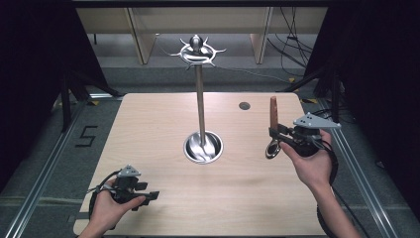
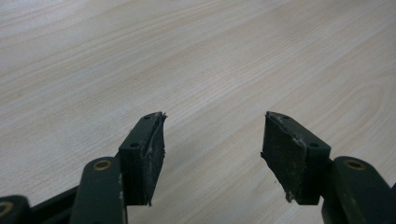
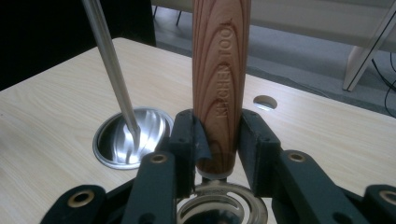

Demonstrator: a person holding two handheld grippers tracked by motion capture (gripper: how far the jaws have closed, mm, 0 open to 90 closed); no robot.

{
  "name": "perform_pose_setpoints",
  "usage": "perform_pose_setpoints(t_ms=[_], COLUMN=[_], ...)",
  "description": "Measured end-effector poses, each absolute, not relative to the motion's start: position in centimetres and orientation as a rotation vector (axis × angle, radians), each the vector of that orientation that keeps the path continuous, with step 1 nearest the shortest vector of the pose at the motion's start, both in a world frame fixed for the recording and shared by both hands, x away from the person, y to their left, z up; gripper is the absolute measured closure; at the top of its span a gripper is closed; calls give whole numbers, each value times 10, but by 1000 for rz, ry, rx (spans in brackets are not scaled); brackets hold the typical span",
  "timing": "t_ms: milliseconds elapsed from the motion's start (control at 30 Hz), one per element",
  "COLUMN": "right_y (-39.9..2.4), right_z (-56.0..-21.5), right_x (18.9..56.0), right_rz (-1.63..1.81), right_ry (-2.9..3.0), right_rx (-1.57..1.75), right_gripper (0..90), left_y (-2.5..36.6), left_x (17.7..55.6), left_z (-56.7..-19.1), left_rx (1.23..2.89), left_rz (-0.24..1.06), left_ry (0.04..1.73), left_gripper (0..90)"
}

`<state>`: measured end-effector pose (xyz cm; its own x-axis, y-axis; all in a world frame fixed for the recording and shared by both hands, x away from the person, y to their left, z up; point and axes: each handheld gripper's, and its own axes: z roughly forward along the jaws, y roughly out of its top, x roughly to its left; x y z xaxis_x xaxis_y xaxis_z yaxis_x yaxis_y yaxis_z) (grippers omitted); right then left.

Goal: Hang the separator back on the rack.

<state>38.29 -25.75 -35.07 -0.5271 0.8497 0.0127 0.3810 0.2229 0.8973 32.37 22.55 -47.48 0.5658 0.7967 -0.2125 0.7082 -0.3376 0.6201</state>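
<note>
Right gripper [image 3: 217, 140] clamps the wooden-handled utensil [image 3: 219, 70] upright near the table's [image 1: 148, 148] right edge; left gripper [image 2: 212, 154] wide, empty. Keep handle vertical, approach rack [image 1: 199, 49] hooks slowly.

The table [image 1: 148, 148] top is pale wood-grain laminate with a smooth, matt surface.

The stand [image 1: 200, 99] at frame centre is polished metal. Its round base [image 1: 203, 147] is glossy and mirror-like, with streaked reflections; the pole has a brushed sheen.

The kitchen tool [image 3: 219, 84] at centre of the right gripper view has a reddish-brown wooden handle with strong grain, a smooth satin finish and stamped lettering. Its lower end is shiny metal.

The gripper pads [image 2: 149, 154] are matt black rubber, scuffed and frayed at the edges, on matt dark plastic arms with brass-coloured rivets.
</note>
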Motion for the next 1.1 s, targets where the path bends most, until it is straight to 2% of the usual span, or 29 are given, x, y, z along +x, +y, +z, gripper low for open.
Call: perform_pose_setpoints(t_ms=[1100], right_y=[-237], right_z=[-339], right_x=[388], right_rz=[1299], right_ry=[1995], right_rx=[1057], right_gripper=[693], left_y=[227], left_x=[323], left_z=[-473], left_rx=[2111], left_rz=[179], left_ry=[1190], left_gripper=[383])
